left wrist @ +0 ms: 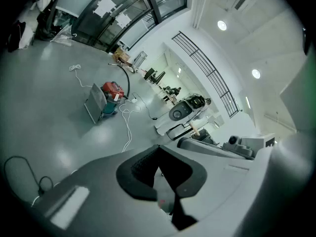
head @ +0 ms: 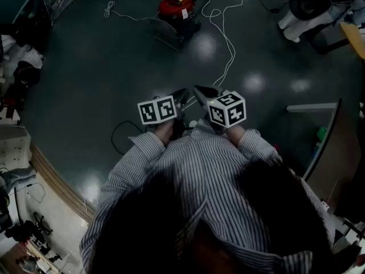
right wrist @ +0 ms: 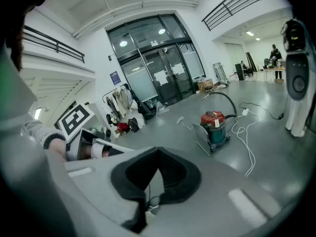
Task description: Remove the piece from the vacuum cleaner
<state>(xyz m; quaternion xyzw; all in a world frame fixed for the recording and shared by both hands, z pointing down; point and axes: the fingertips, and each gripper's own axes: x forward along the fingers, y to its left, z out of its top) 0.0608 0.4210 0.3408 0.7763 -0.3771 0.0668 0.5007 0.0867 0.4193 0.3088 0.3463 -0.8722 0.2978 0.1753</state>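
Grey polished floor (head: 114, 67) fills the head view, which alone shows how far off the work lies. The person's striped shirt (head: 199, 170) takes the lower half, and the red vacuum cleaner (head: 178, 9) sits well apart from both grippers, near the top edge.

Glass doors (right wrist: 158, 73) behind the vacuum cleaner (right wrist: 214, 124) appear only in the right gripper view, as does its teal base. A white machine (left wrist: 185, 110) further down the hall appears only in the left gripper view.

The flat grey piece (head: 164, 33) stands on edge right at the cleaner's side. It reads as a plain slab in the left gripper view (left wrist: 94, 102) and as a tilted panel in the right one (right wrist: 202, 135). A black hose (right wrist: 224, 97) arches off the top. A loose white cable (head: 228, 44) snakes across the floor from the cleaner towards the person.

The left gripper (left wrist: 158, 149) has its jaws closed tip to tip on nothing. The right gripper (right wrist: 158, 151) looks the same, pinched together and empty. From above, both (head: 181, 99) (head: 202, 90) are held close in front of the chest, side by side. The left one's marker cube (right wrist: 75, 118) also shows in the right gripper view.
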